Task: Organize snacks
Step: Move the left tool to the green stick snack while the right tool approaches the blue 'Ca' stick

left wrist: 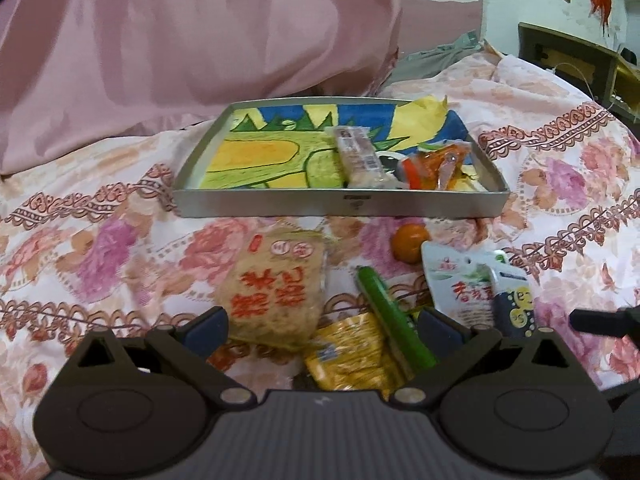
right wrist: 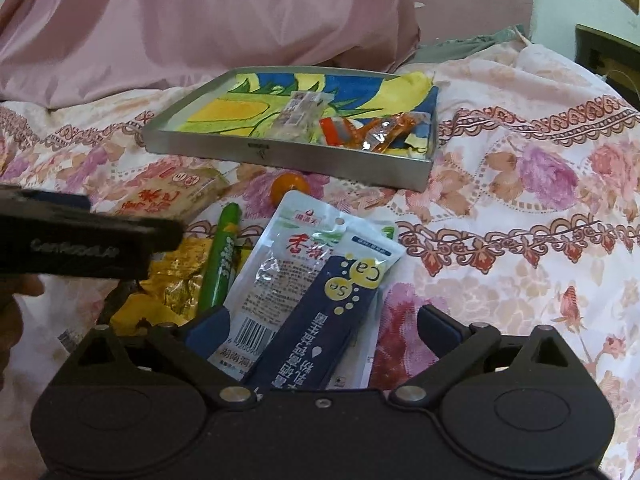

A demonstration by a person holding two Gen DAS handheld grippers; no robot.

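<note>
On the floral bedspread lies a shallow metal tray, its near wall facing both cameras and its far edge close under a heap of pink fabric. Inside, on a bright painted liner, a long pale wrapped bar lies roughly in the middle and a crinkled orange packet sits beside it toward the right wall; the left half of the tray floor is bare. Just in front of the near wall the loose snacks cluster: a pale noodle pack with red lettering, a small orange fruit near the tray wall, a green stick lying across a crumpled gold packet, a white pouch, and a dark blue sachet overlapping it. The left tool is released, jaws spread wide, with the noodle pack's near end, the gold packet and the green stick between its fingers but no pad pressing on them. The right tool also stands spread wide, released, the blue sachet and white pouch lying in the gap without being pinched. The left tool's dark body crosses the left side of the right wrist view, close over the gold packet. To the right of the pile the bedspread lies open out to the bed's edge.
</note>
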